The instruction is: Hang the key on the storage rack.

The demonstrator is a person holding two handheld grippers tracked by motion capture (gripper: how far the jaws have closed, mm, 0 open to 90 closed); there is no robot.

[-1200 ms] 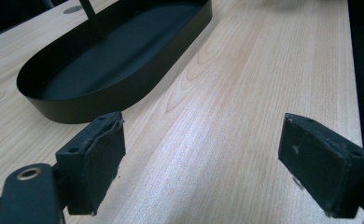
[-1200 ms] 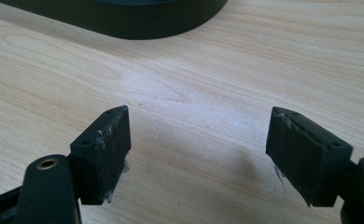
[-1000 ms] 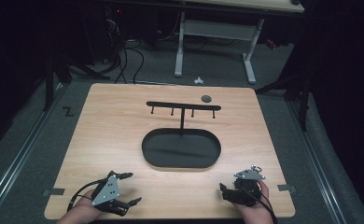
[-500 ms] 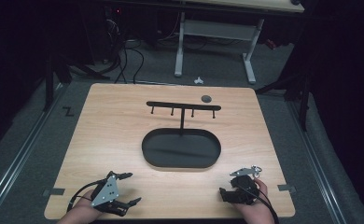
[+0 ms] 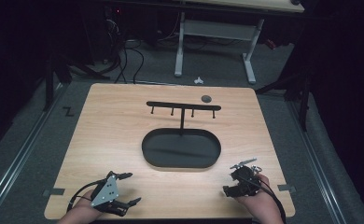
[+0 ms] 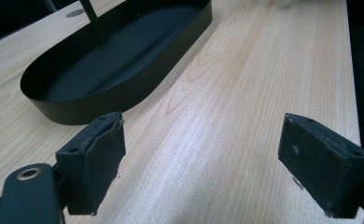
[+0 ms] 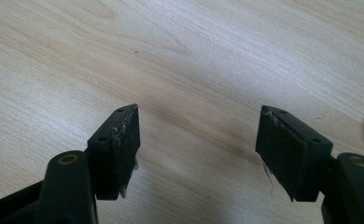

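A light wooden table point(image 5: 124, 135) is seen from above, with a black oval metal tray point(image 5: 181, 149) set just below its centre. From the far rim of the tray a thin black post rises to a black horizontal hanger bar point(image 5: 183, 106) carrying four short pegs. A small dark grey round disc point(image 5: 206, 98) lies on the tabletop at about one o'clock from the tray, just beyond the right end of the bar and apart from it.

The left gripper point(image 5: 128, 188) is held at roughly seven o'clock from the tray, near the front edge of the table, with a grey three-cornered plate on top and a cable trailing toward the person's left hand point(image 5: 80, 212). Its jaws are spread wide, and nothing is held between them. In the left gripper view, bare wood is seen between the pads point(image 6: 101, 154), and the tray wall point(image 6: 124, 95) lies ahead at about eleven o'clock.

The right gripper point(image 5: 231, 179) is held at roughly five o'clock from the tray, by the person's right hand point(image 5: 259, 205). In the right gripper view its jaws are likewise parted, with only wood grain between the pads point(image 7: 126, 140); a small silvery edge is glimpsed at three o'clock, too little of it to identify.
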